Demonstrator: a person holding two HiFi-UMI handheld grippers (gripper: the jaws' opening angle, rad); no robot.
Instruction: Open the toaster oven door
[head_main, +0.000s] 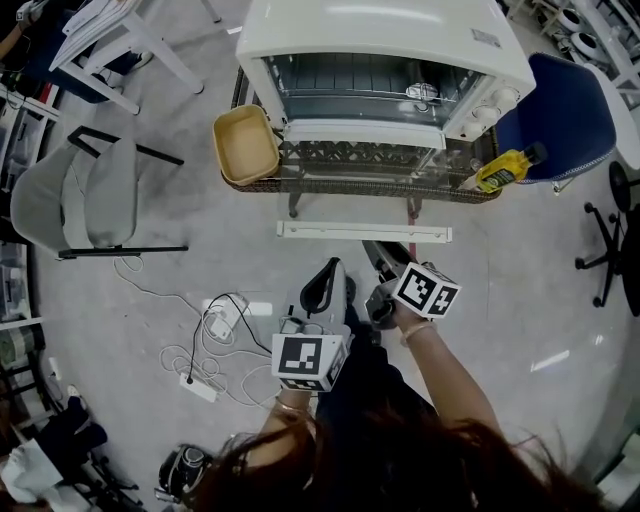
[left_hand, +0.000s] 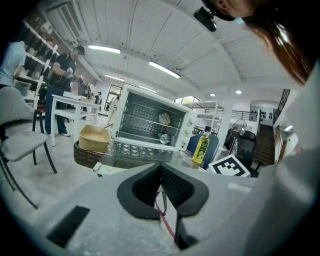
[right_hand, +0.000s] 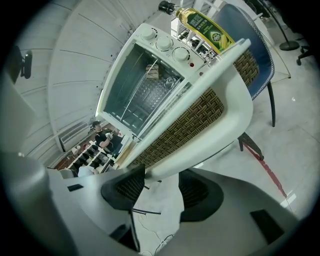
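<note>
Left hand-held gripper (head_main: 328, 272), oven (head_main: 390, 40) (perhaps a cup (head_main: 422, 92))

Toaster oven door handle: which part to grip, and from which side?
Take the white bar handle near its middle, from the front, the person's side, one jaw above and one below. The bar lies level and crosswise, out in front of the open toaster oven, its front side unobstructed. The right gripper, jaws apart, sits close to it.

The right claw (right_hand: 162, 181) is open, pads set wide apart, and the white door handle (right_hand: 225, 132) crosses just ahead of them. Beyond, the toaster oven (right_hand: 140, 90) stands open, with a yellow oil bottle (right_hand: 202, 25) near its knobs.
</note>
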